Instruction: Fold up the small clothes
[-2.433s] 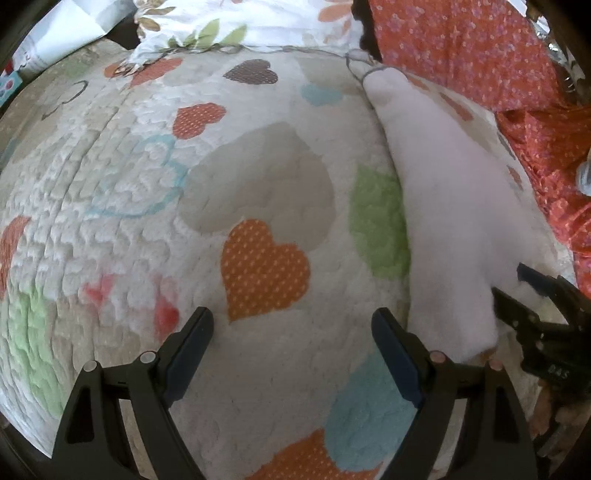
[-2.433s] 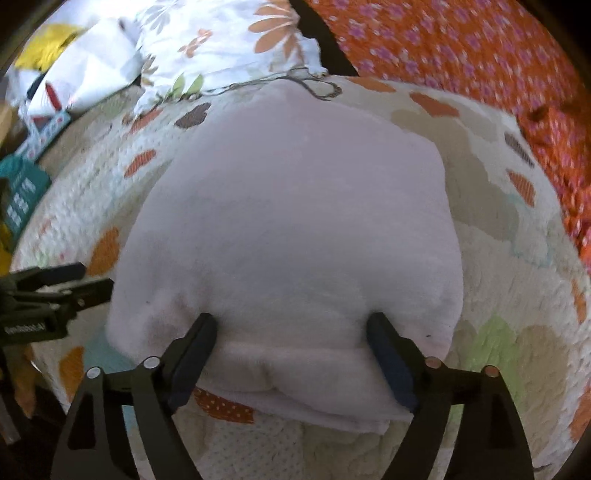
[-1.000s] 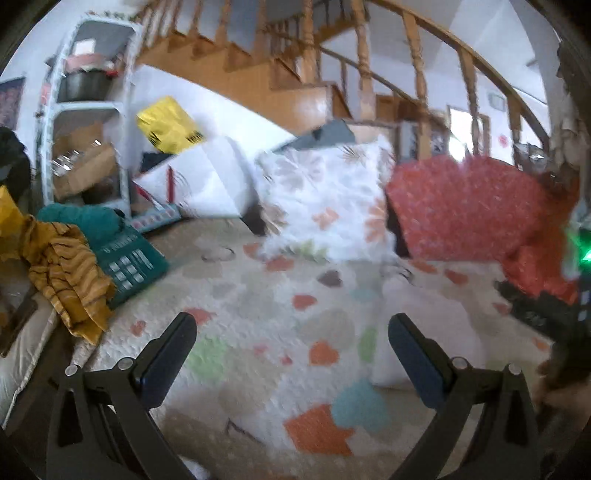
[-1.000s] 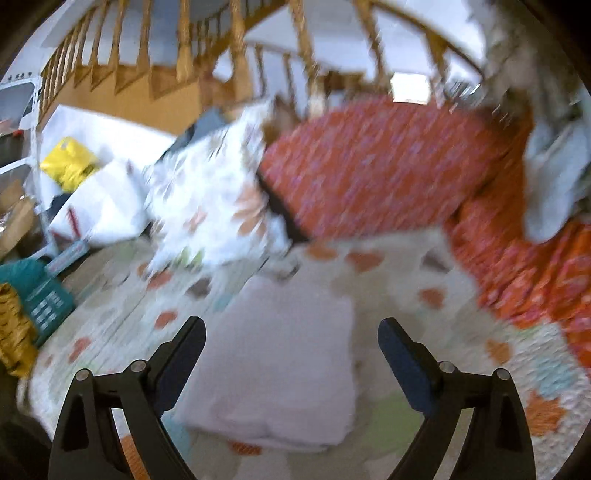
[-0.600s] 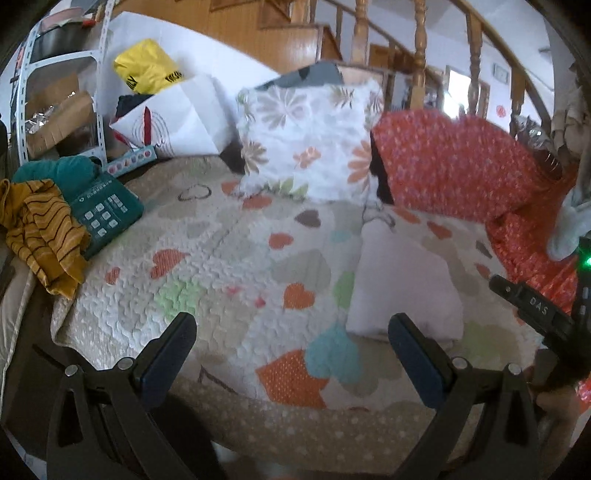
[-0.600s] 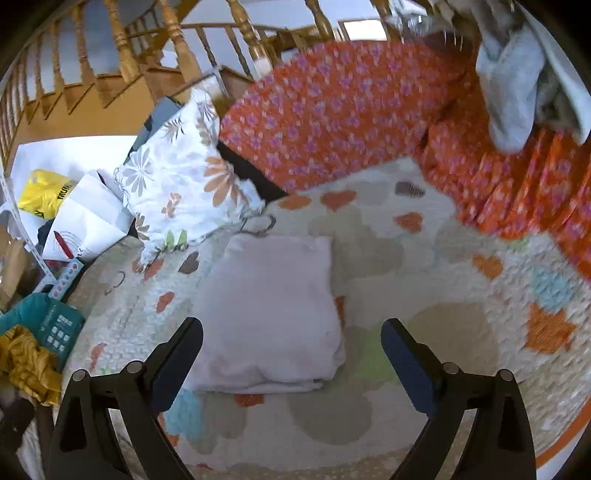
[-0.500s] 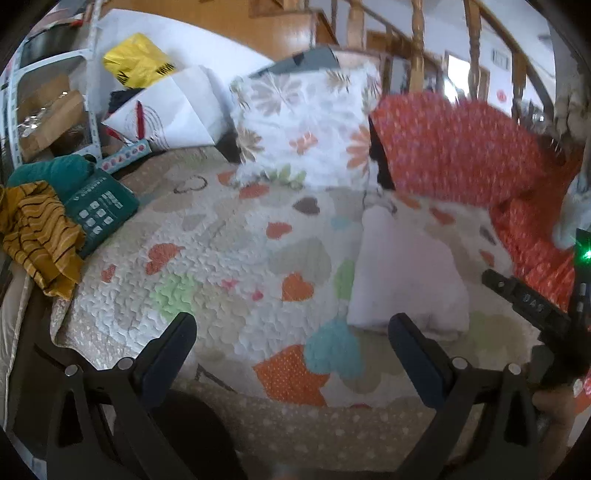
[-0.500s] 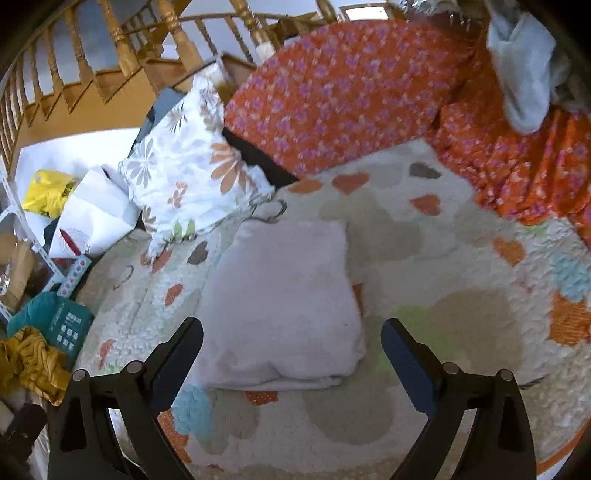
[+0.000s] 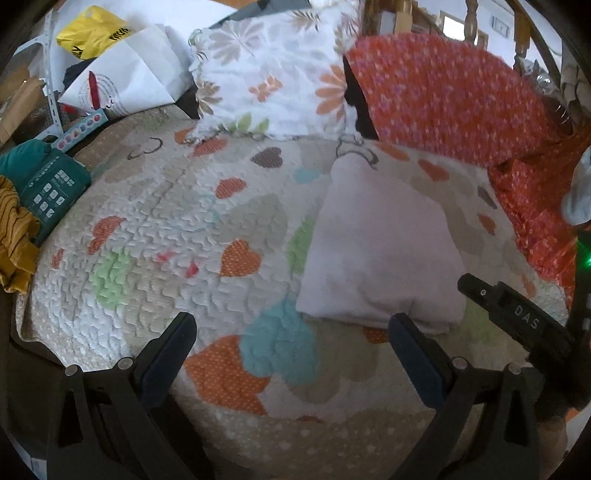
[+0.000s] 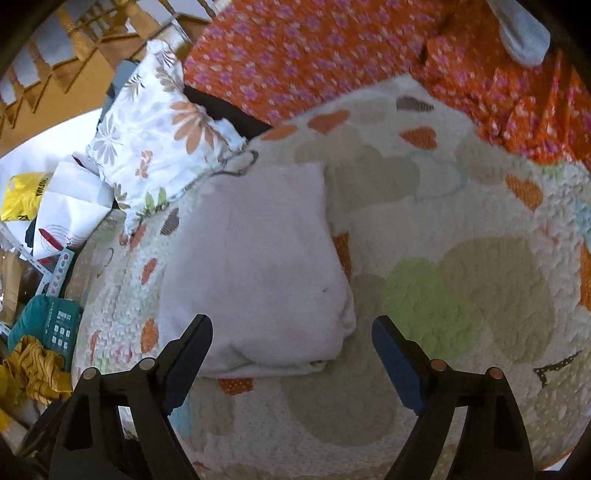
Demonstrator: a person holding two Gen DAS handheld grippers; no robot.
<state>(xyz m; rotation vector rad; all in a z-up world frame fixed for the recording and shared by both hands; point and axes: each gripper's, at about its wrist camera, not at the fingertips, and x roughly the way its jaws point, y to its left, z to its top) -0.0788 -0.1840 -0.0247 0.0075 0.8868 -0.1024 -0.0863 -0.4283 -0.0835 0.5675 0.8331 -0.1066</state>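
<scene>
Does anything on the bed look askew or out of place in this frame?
Nothing stands out. The folded white garment lies flat and square on the heart-print quilt, and both the left gripper and right gripper are open and empty.

Quilt (image 9: 155, 221): cream, with hearts in orange, green, pale blue, tan and brown. Folded cloth (image 9: 376, 251): plain pale lilac-white. Pillow (image 9: 273, 77): white, with orange and grey-brown flowers and green leaves. Cover (image 9: 450, 96): orange-red with small pink-purple flowers. Bag (image 9: 92, 31): yellow with black print. Box (image 9: 51, 188): teal with white squares. Striped cloth (image 9: 14, 236): mustard with dark lines. Gripper fingers (image 9: 164, 360): black, blue pads.
</scene>
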